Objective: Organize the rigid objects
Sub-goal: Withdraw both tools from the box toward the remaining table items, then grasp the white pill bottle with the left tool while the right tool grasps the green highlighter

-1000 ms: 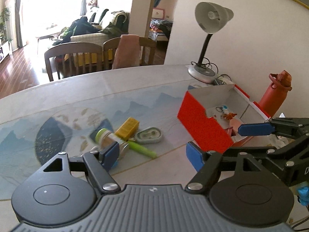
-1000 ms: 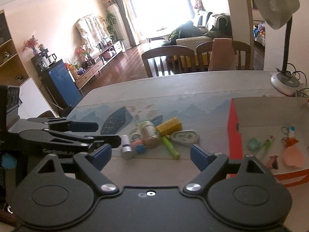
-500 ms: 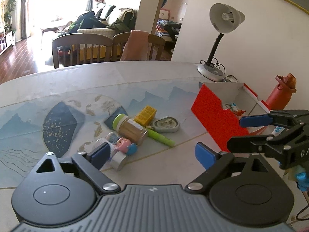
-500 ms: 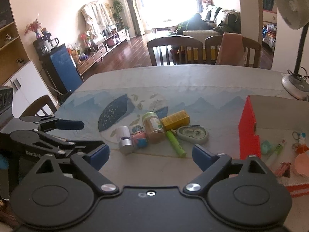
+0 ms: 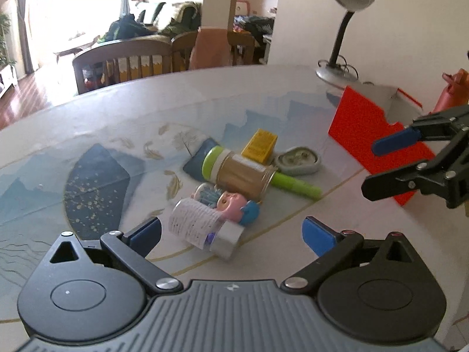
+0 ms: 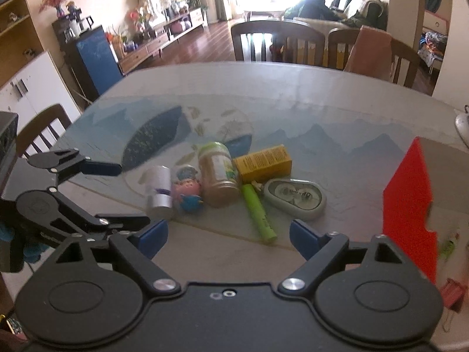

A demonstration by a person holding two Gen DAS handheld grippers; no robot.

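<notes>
A pile lies mid-table: a white bottle with a silver cap (image 5: 193,227) (image 6: 158,187), a pink pig toy (image 5: 231,205) (image 6: 187,193), a jar with a green lid (image 5: 240,173) (image 6: 218,173), a yellow box (image 5: 259,145) (image 6: 263,162), a green marker (image 5: 296,186) (image 6: 258,214) and a grey tape dispenser (image 5: 297,160) (image 6: 294,195). My left gripper (image 5: 231,233) (image 6: 114,193) is wide open just short of the white bottle. My right gripper (image 6: 230,236) (image 5: 384,165) is open near the marker's end, its jaws closing slightly with nothing between them.
A red-sided cardboard box (image 5: 369,129) (image 6: 407,205) stands open on the right with small toys inside. Behind it are a desk lamp (image 5: 348,8) and an orange bottle (image 5: 451,94). Wooden chairs (image 6: 275,41) line the table's far edge.
Both grippers have come down and forward, so the pile looks bigger and nearer. The left gripper's jaws have spread wider. The objects have not moved.
</notes>
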